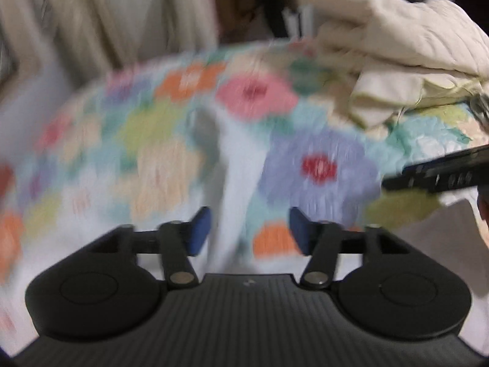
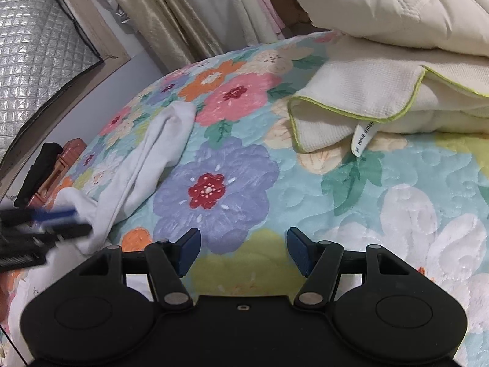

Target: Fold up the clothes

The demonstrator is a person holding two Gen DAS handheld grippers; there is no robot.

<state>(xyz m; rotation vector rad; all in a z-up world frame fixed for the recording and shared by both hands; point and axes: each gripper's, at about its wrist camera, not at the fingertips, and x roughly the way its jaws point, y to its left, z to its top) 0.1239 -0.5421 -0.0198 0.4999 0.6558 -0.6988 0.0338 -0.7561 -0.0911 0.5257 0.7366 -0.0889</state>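
A white garment lies stretched in a long crumpled strip on the floral bedspread, at the left of the right wrist view. In the blurred left wrist view it shows as a pale band running away from the fingers. My left gripper is open and empty, just above the near end of the garment; it also shows blurred at the left edge of the right wrist view. My right gripper is open and empty over the bedspread, to the right of the garment.
A cream towel with green trim lies under a quilted cream duvet at the back right. Curtains hang behind the bed. A brown box with a black item sits at the left edge. The right gripper's arm shows at right.
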